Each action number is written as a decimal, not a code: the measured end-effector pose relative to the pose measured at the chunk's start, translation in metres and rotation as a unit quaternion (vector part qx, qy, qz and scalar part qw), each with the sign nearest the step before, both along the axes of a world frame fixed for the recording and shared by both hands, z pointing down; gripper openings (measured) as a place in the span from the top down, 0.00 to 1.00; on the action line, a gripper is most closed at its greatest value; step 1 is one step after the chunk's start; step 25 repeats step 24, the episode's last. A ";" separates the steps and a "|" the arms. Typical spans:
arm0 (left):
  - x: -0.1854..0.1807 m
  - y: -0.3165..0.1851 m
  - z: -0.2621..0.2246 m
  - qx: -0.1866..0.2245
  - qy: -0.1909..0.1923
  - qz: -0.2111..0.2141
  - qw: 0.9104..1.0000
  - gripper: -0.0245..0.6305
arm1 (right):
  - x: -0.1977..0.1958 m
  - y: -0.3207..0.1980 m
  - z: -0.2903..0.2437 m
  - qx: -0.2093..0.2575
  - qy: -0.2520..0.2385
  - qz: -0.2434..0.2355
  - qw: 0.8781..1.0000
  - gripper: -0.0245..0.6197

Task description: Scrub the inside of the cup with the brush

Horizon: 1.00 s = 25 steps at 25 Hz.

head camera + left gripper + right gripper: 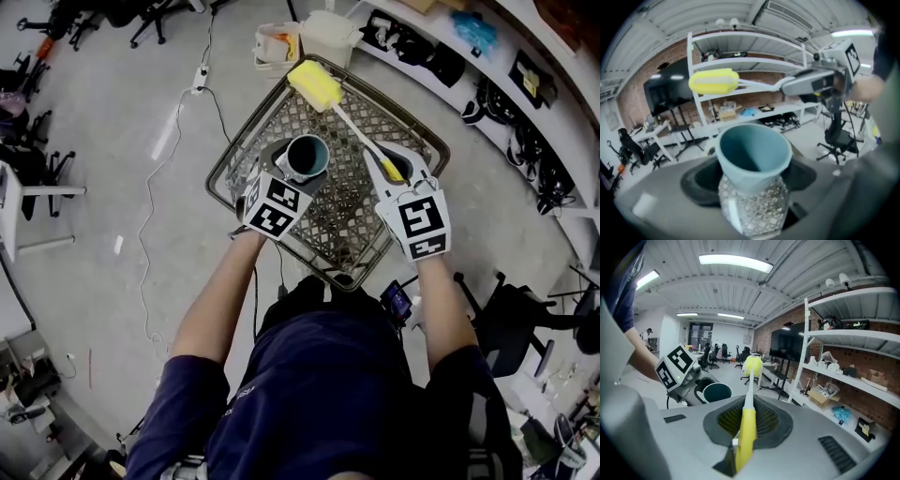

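A teal cup [307, 156] with a patterned lower half is held mouth-up over the wire basket [345, 217], and my left gripper [296, 171] is shut on it. In the left gripper view the cup [752, 157] fills the space between the jaws of my left gripper [752, 199]. My right gripper [395, 174] is shut on the yellow handle of the brush [354, 122]. The brush's yellow sponge head [314, 84] points away beyond the cup and stays outside it. From my right gripper [742, 446] the brush [746, 427] runs forward, with the cup [716, 392] to its left.
The wire basket's rim [218, 171] rings the work area below both grippers. White bins [328, 36] stand behind it. A power strip and cable [199, 79] lie on the floor at left. Shelving [487, 89] runs along the right, and an office chair [514, 323] stands near my right arm.
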<state>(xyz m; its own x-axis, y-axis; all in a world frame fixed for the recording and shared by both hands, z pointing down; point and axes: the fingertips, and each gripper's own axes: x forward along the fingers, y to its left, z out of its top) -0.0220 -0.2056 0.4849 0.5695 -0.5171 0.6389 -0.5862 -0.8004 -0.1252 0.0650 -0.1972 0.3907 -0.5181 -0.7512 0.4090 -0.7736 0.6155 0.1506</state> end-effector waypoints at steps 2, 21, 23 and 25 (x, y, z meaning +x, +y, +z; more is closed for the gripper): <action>0.006 0.002 -0.001 0.000 0.002 0.003 1.000 0.39 | 0.001 -0.001 0.001 -0.002 -0.001 -0.001 1.000 0.91; 0.030 0.008 -0.008 -0.005 0.023 0.008 1.000 0.39 | 0.013 0.003 0.009 -0.010 -0.006 0.002 1.000 0.91; 0.032 0.009 -0.008 -0.006 0.022 0.008 1.000 0.39 | 0.016 0.005 0.012 -0.014 -0.003 0.002 1.000 0.91; 0.033 0.009 -0.008 -0.007 0.022 0.008 1.000 0.39 | 0.018 0.006 0.013 -0.016 -0.002 0.002 1.000 0.91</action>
